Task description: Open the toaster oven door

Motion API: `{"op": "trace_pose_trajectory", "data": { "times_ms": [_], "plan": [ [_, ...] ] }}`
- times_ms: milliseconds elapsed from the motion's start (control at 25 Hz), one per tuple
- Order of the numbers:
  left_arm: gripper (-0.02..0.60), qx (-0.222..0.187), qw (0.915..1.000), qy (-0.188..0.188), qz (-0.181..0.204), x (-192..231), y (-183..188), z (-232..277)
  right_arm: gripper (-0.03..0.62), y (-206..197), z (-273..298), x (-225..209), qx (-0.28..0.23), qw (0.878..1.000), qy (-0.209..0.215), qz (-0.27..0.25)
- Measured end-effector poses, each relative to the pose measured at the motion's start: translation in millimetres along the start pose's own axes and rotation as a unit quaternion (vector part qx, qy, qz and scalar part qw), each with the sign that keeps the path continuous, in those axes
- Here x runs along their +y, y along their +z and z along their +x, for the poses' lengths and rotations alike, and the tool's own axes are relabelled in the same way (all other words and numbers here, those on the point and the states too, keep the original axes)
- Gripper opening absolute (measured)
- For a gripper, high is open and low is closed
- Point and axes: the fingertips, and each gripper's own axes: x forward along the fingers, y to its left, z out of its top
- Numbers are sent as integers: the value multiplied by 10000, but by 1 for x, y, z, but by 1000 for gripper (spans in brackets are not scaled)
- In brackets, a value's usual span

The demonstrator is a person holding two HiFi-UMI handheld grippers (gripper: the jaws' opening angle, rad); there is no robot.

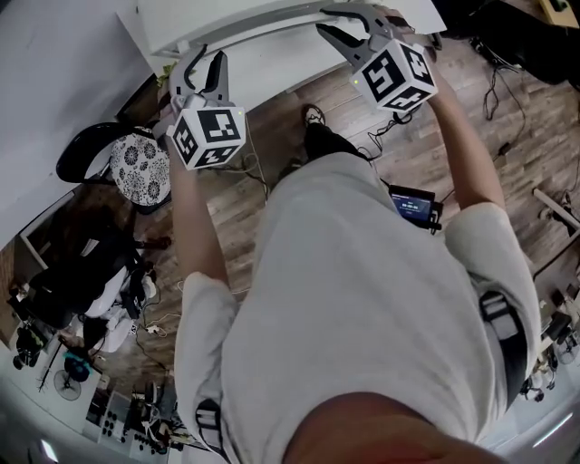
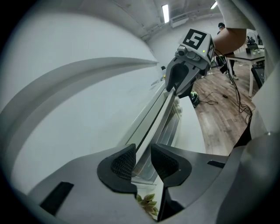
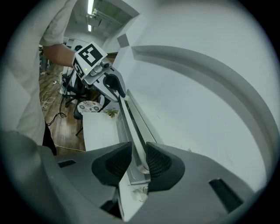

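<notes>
The white toaster oven (image 1: 154, 23) stands at the top of the head view, its long handle bar (image 1: 272, 27) running across the front. My left gripper (image 1: 207, 59) sits at the bar's left end, my right gripper (image 1: 337, 20) at its right end. In the left gripper view the handle (image 2: 153, 116) passes between my left gripper's (image 2: 143, 162) pads, which stand apart from it, and leads to the right gripper (image 2: 175, 81). In the right gripper view the bar's end (image 3: 131, 127) lies between my right gripper's (image 3: 139, 161) pads, close to the right one, without a clear squeeze. The left gripper (image 3: 116, 85) shows at the far end.
The oven rests on a white table (image 3: 98, 131) against a white wall. A chair with a patterned cushion (image 1: 138, 163) stands at the left on the wooden floor. Cables and a small device (image 1: 412, 204) lie at the right. A small plant (image 2: 146, 203) sits below the oven's left end.
</notes>
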Motion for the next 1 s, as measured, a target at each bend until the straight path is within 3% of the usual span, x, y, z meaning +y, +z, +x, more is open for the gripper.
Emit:
{"op": "trace_pose_trajectory", "data": {
  "times_ms": [400, 480, 760, 1000],
  "plan": [
    [146, 331, 9981, -88, 514, 0, 3, 7, 106, -8, 8, -4, 167, 9992, 293, 221],
    [176, 405, 9971, -62, 644, -5, 0, 10, 106, -12, 7, -1, 154, 9991, 287, 283],
    [169, 324, 9979, 206, 530, -2, 1, 15, 106, -12, 8, -2, 84, 9991, 239, 332],
    [163, 308, 9979, 164, 547, -4, 1, 13, 107, -12, 6, 0, 92, 9991, 159, 378]
  ]
}}
